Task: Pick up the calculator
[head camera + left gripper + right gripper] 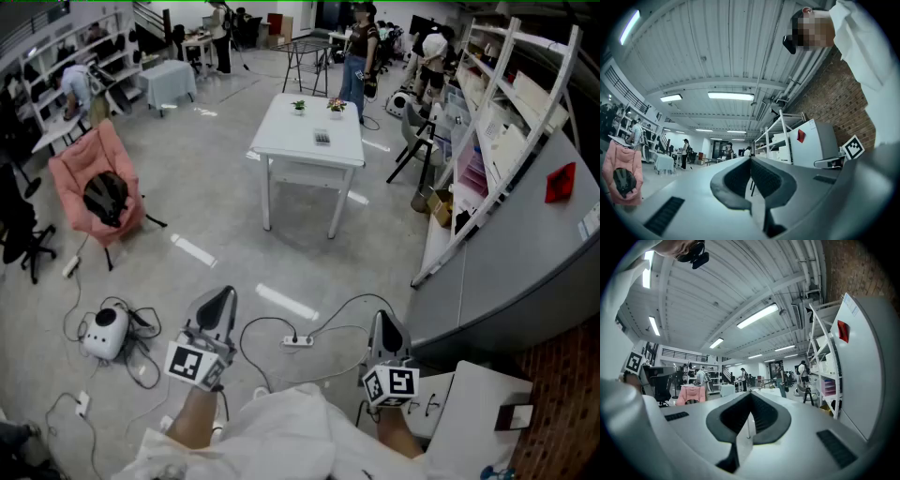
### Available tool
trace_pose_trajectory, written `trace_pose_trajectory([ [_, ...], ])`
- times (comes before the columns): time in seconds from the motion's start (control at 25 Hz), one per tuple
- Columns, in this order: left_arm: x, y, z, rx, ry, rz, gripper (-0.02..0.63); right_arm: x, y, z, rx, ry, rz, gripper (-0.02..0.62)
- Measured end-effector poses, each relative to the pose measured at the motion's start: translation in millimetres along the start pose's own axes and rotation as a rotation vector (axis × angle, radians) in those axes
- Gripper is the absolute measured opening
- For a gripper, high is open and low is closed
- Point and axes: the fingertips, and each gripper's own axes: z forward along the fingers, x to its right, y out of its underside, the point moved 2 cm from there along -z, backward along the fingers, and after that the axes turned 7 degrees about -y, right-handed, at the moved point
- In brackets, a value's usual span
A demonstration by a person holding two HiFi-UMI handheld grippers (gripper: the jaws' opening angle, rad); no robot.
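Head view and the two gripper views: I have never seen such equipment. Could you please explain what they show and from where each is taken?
No robot is here. A person holds a hand-held gripper in each hand: the left hand-held gripper and the right hand-held gripper. The head view comes from a camera on the person's head, looking down at the floor. Each gripper view comes from a camera riding on that gripper, looking along its jaws. Both pairs of jaws are shut and hold nothing. Across the room stands a white table; on it lie a calculator and two small potted plants. Neither gripper is near it.
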Motion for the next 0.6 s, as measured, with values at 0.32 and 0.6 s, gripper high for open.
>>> trace_pose_trajectory([
  [0.32, -9, 8, -6, -0.03, -0.012, -0.03, 0.023, -6, 5, -3, -0.017, 0.008, -0.004, 0.017],
  [0.6, -24, 18, -6, -0.071, -0.026, -0.077, 0.036, -12, 1, 1, 0.016, -0.005, 0.002, 0.017],
])
